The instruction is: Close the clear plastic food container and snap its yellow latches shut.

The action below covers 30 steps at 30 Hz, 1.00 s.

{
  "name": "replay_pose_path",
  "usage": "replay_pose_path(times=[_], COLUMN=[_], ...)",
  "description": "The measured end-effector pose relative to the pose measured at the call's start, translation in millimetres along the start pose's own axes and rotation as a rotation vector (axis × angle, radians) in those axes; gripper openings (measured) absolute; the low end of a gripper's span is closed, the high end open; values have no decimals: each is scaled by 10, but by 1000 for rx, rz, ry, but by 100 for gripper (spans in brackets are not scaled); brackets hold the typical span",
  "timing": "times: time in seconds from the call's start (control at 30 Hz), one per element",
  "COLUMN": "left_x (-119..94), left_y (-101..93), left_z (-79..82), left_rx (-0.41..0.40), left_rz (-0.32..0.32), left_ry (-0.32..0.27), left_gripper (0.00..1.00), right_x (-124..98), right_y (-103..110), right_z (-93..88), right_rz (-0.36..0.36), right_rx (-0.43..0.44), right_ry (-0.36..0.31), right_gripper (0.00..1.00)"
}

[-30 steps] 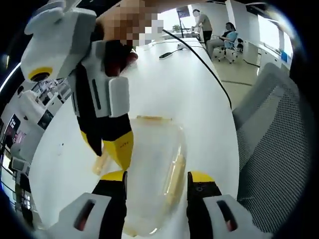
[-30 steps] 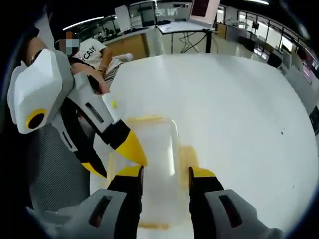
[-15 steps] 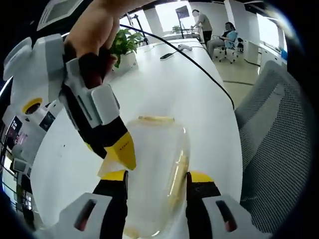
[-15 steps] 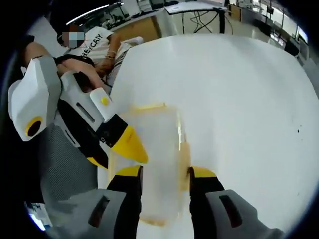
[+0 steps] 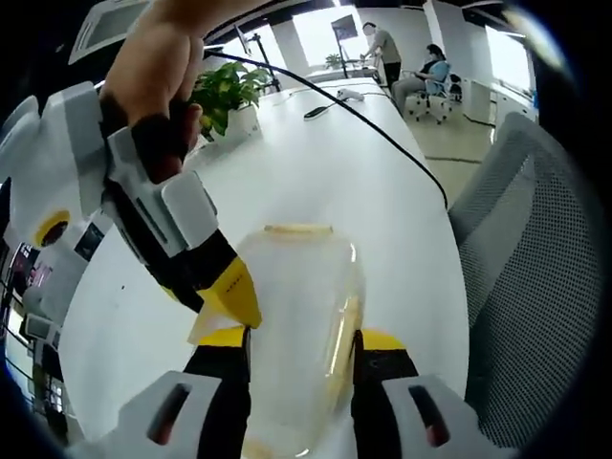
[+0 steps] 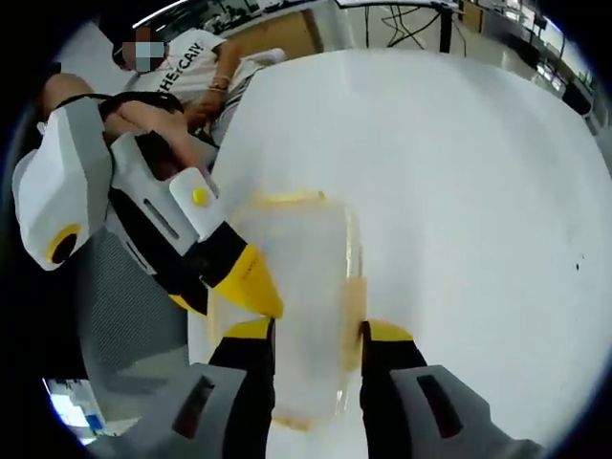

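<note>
Bracing the clear container (image 5: 296,316) on the tabletop (image 5: 316,182), you straddled it with both tools' (image 5: 298,337) (image 6: 316,330) jaws parted, steadying it for latching.

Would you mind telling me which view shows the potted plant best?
The left gripper view: the potted plant stands on the white table beyond the container. The right gripper view looks the other way, across bare table toward a seated person.

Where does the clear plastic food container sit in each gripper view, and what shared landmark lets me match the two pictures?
Left gripper view: the clear container sits low at centre, between this view's own jaws, with the right gripper coming in from the left.
Right gripper view: the container sits low at centre between this view's own jaws, with the left gripper at its left edge.
Shared landmark: the white table under it.
</note>
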State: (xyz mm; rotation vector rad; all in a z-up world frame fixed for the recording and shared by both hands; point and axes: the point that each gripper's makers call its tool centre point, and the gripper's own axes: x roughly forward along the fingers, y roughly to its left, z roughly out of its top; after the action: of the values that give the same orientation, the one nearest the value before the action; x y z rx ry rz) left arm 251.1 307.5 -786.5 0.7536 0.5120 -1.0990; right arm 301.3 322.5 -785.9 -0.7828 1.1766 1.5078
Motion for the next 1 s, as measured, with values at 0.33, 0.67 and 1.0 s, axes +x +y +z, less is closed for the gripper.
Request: replay_pose_path(times=[0.33, 0.67, 1.0], left_x=[-44, -46, -66], left_y=[41, 38, 48], left_z=[57, 67, 101], left_rx=[8, -14, -55], left_rz=[-7, -15, -55], left_ry=[-7, 5, 9], left_gripper=[36, 37, 39], right_x=[36, 18, -42], right_y=[1, 14, 32], right_z=[15, 29, 54], right_rz=[8, -28, -162], right_rx=[6, 22, -19], right_ry=[30, 46, -2], right_gripper=[31, 33, 33])
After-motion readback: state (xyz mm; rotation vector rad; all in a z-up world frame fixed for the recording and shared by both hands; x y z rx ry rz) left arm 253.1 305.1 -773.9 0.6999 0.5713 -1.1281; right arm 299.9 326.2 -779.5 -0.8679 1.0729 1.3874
